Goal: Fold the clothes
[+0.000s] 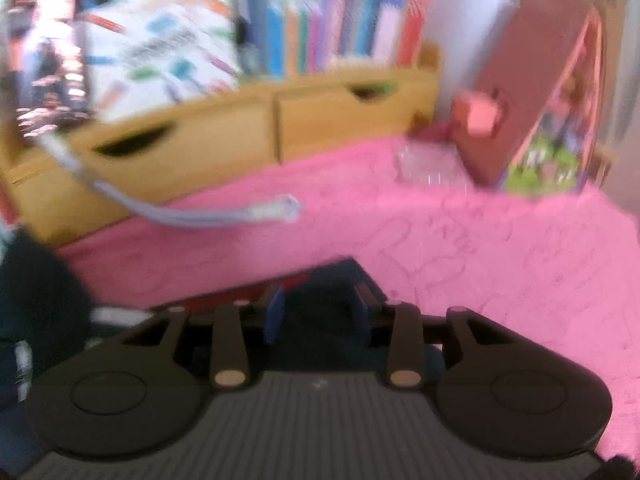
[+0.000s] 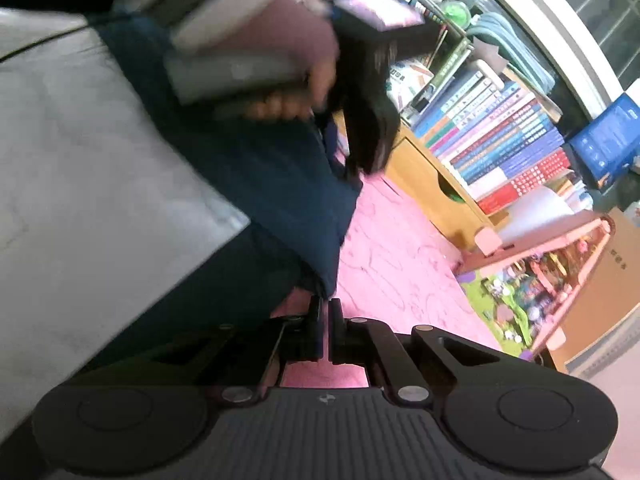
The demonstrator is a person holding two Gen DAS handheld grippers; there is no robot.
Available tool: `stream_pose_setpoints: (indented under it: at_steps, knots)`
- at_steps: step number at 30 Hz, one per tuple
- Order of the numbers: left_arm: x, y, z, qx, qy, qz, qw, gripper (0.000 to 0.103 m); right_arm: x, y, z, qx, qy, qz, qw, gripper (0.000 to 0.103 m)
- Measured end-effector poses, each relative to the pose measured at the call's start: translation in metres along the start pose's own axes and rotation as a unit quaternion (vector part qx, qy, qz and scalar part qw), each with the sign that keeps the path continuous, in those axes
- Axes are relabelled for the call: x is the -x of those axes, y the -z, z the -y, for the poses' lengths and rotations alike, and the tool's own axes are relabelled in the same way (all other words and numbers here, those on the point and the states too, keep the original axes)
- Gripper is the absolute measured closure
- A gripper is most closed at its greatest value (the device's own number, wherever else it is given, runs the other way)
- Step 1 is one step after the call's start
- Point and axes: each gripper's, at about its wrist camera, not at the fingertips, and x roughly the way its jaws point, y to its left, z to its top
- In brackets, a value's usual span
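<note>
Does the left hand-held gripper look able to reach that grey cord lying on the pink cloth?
Probably yes: the grey cord lies ahead of the left hand-held gripper with only bare pink cloth between.

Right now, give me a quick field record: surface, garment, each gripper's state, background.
surface: pink cloth
garment: navy and white garment, partly lifted off the cloth
left gripper: fingers apart, over dark fabric; grip unclear from blur
right gripper: jaws nearly closed; seems to pinch the garment's edge
background: wooden drawer unit with books above, pink toy house
</note>
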Motion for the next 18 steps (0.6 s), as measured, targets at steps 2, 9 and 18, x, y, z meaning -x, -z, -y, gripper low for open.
stream_pose_setpoints:
  at_steps: [2,9,18]
  knots:
    - [0.040,0.009,-0.023,0.010,0.003,0.030,0.9995,0.055,0.005,0.003,0.004,-0.010,-0.003,-0.003,1.000,0.098]
    - [0.146,0.107,-0.103,-0.026,-0.137,0.047,0.9891,0.045,0.031,-0.015,0.026,-0.086,-0.034,0.004,0.996,0.077]
    - [0.160,0.160,-0.144,0.016,-0.185,0.020,0.9825,0.046,-0.025,-0.140,-0.021,-0.186,-0.186,0.042,0.964,0.057]
